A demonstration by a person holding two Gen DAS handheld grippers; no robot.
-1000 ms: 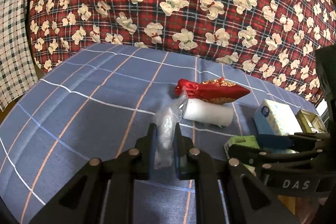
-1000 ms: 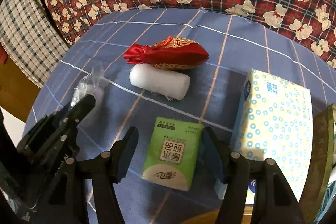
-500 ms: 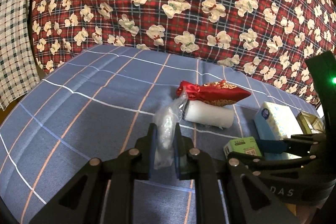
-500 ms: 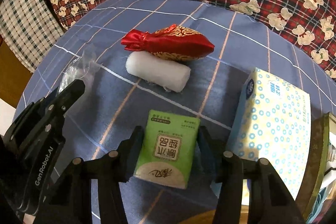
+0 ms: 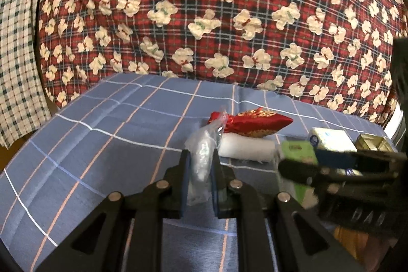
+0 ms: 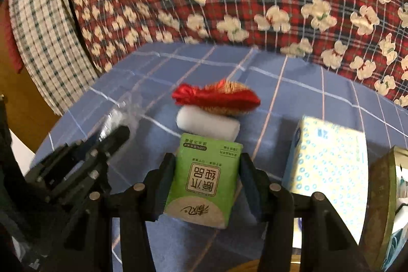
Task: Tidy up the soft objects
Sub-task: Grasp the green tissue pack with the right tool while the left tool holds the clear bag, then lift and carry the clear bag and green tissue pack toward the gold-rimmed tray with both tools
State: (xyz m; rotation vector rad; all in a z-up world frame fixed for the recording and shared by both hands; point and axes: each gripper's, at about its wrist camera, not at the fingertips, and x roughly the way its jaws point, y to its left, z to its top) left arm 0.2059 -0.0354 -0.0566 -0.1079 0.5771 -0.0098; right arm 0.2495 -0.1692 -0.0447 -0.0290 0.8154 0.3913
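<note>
One green tissue pack [image 6: 204, 182] clamped between right hand-held gripper [image 6: 206, 185] pads

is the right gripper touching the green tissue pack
Touching. The right wrist view shows the right gripper with both pads pressed against the sides of the green tissue pack, no gap either side.

Dim warm indoor light, strong fisheye bending, motion blur in both views.
</note>
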